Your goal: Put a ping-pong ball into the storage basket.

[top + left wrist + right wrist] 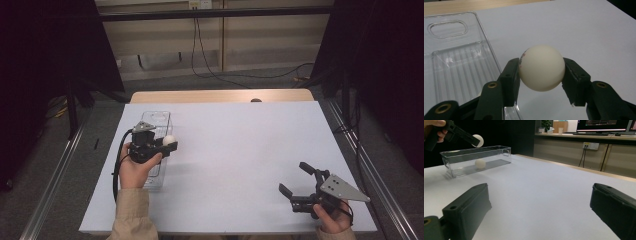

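High view: white table (240, 150), grey floor (45, 165), dark curtains (45, 45)

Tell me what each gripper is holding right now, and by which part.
The left gripper clamps a white ball across its middle, one pad on each side, above the clear bin. The right gripper holds nothing; its jaws stand open over the table.

Dim, even room light falls from above. The left gripper (541, 86) shows its white ball (541, 67) sharp, the clear plastic bin (456, 62) beside it glinting faintly. The right gripper (539, 212) has blurred near jaws; soft shadows beneath.
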### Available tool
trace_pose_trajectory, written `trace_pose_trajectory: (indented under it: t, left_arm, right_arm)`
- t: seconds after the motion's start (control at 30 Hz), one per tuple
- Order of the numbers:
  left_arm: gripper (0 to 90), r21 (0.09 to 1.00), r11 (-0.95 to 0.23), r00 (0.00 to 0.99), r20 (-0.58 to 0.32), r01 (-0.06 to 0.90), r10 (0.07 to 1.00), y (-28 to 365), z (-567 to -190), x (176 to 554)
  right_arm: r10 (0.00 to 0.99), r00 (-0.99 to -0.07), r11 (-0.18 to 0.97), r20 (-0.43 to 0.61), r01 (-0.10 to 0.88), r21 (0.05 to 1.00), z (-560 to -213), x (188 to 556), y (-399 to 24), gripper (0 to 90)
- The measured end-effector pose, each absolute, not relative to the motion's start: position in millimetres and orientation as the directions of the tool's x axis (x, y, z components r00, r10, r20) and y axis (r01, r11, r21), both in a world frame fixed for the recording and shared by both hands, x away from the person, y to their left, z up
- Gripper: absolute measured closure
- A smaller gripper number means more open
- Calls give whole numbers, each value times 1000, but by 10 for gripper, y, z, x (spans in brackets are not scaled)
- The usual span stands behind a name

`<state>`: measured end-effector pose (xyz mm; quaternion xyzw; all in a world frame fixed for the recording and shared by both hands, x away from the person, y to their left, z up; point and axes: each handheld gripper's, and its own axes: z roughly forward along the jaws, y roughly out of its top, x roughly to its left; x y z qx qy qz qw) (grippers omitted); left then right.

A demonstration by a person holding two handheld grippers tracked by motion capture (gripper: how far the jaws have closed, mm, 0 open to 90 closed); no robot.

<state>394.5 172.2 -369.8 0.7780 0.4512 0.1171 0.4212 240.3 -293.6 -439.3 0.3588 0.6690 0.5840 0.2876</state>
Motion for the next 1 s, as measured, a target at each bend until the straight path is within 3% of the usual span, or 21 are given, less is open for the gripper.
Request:
trace_pose_trajectory:
  t: [1.0]
  left_arm:
    - [509, 768, -218, 525, -176, 602, 832, 1933, -3687, 3934]
  right_arm:
    - [816, -577, 62, 32, 142, 988, -4392, 2399, -2935, 17]
